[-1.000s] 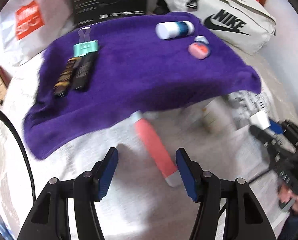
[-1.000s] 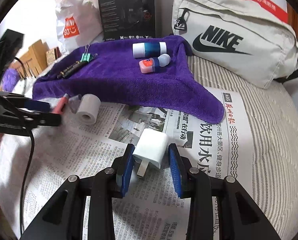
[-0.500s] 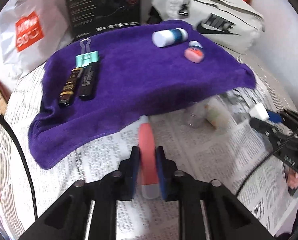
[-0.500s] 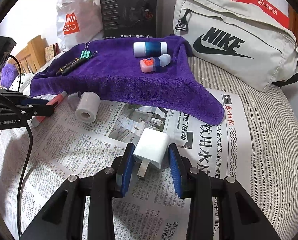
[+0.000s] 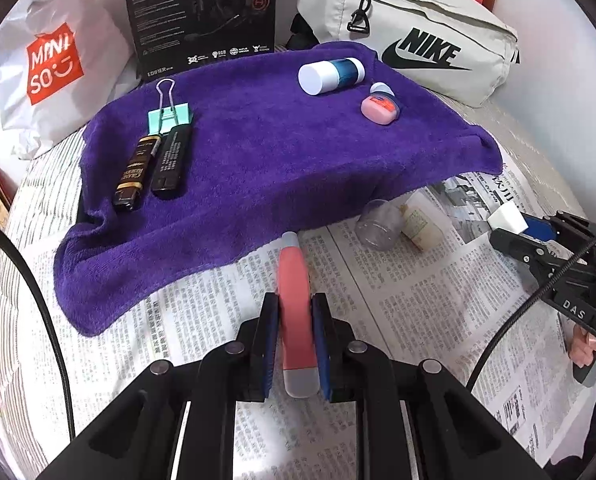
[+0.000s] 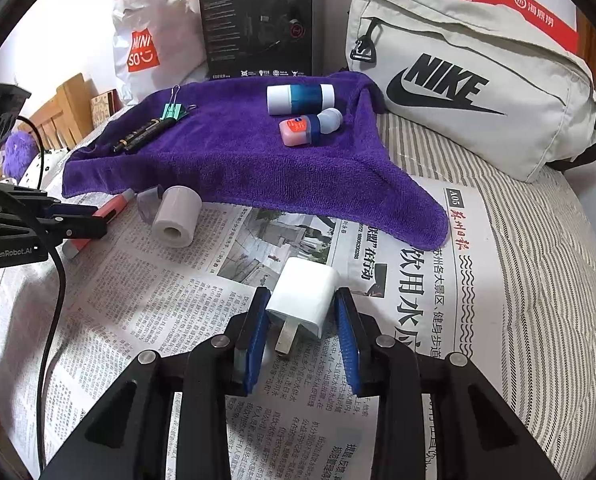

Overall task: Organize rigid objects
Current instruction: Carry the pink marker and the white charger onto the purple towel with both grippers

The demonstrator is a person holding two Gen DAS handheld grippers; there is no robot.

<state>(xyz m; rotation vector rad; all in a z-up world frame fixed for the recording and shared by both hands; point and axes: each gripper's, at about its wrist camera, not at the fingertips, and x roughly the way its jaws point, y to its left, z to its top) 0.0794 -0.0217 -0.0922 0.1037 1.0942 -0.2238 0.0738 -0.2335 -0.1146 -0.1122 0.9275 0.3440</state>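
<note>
1. Left wrist view: the left gripper (image 5: 294,344) is clamped on the pink pen (image 5: 295,312), its blue pads pressed to both sides of the barrel. The pen lies on the newspaper (image 5: 417,312) just in front of the purple towel (image 5: 278,152), its far tip close to the towel's front edge.
2. The step in hand looks like the pick-up of the pen. The next move likely calls for a lift and a carry onto the towel, perhaps beside the black marker (image 5: 172,164) and the brown tube (image 5: 134,174) that lie side by side below the green binder clip (image 5: 169,114) at the towel's left part.
3. Just right of the pen's tip, by the towel's front edge, lie a clear cap (image 5: 379,226) and a small bottle (image 5: 419,222); a rightward swing could knock them.
4. Right wrist view: the right gripper (image 6: 301,334) has its jaws closing around the white charger plug (image 6: 303,298), which sits on the newspaper in front of the towel's hanging corner, prongs toward the camera. The left pad touches it; the right pad stands a sliver off.
5. On the towel's far right part rest a blue-and-white bottle (image 6: 299,99) and a pink-capped bottle (image 6: 307,128); free cloth remains in the middle for the plug.
6. Behind the towel stand a grey Nike bag (image 6: 477,80) and a black box (image 6: 258,24), well clear of either path.
</note>
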